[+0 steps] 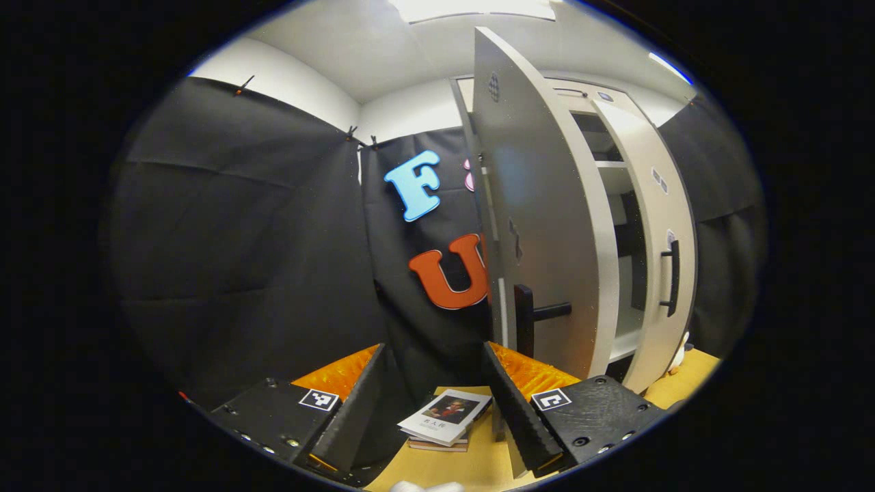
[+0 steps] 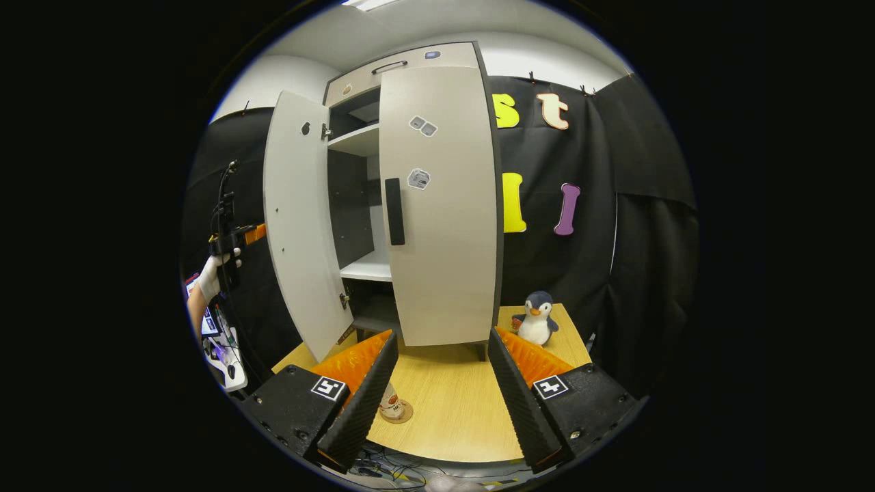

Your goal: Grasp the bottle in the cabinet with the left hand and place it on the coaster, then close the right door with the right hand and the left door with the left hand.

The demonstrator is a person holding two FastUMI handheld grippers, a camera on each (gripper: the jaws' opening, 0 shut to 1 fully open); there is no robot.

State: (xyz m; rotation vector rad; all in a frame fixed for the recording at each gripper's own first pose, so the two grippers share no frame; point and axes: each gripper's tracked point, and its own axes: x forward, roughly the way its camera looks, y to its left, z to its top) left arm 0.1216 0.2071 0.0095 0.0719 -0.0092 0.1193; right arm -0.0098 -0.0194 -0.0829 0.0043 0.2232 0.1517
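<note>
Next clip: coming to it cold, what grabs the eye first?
The tall cabinet at the back of the wooden table, its left door swung wide and its right door closed. Then the bottle on its coaster at the front, and the toy penguin to the cabinet's right.

No text, brand or number can be read: the cover of the book lying just ahead of the left gripper's fingers carries small print too blurred to make out, and the stickers on the cabinet door are illegible.
</note>
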